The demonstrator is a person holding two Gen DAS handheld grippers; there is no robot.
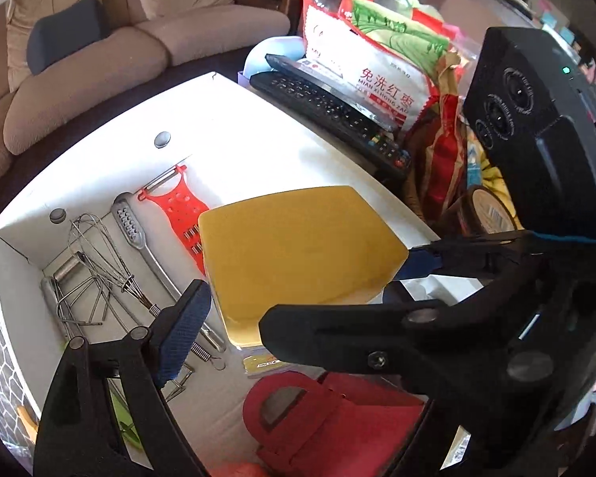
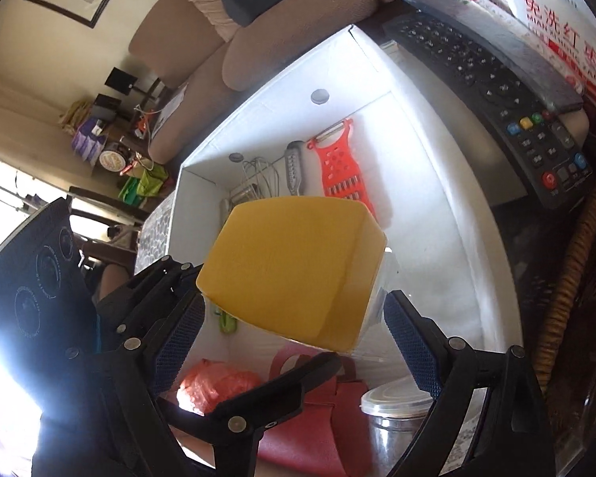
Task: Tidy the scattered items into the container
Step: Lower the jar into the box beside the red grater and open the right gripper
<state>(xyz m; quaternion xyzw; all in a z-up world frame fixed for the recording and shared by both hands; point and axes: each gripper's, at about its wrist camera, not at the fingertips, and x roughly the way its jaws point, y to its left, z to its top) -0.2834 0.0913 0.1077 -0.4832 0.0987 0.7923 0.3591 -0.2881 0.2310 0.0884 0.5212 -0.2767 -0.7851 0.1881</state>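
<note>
Inside white box [image 1: 99, 167]: whisk [image 1: 99, 254], red grater [image 1: 178, 210].

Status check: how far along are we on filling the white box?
Done: whisk, red peeler, red pouch and orange bag already lie in the white box. In hand: left gripper and right gripper together hold the yellow-lidded tub above it. Left: lower and release it; remotes and snack packets sit outside, possibly not ours.
</note>
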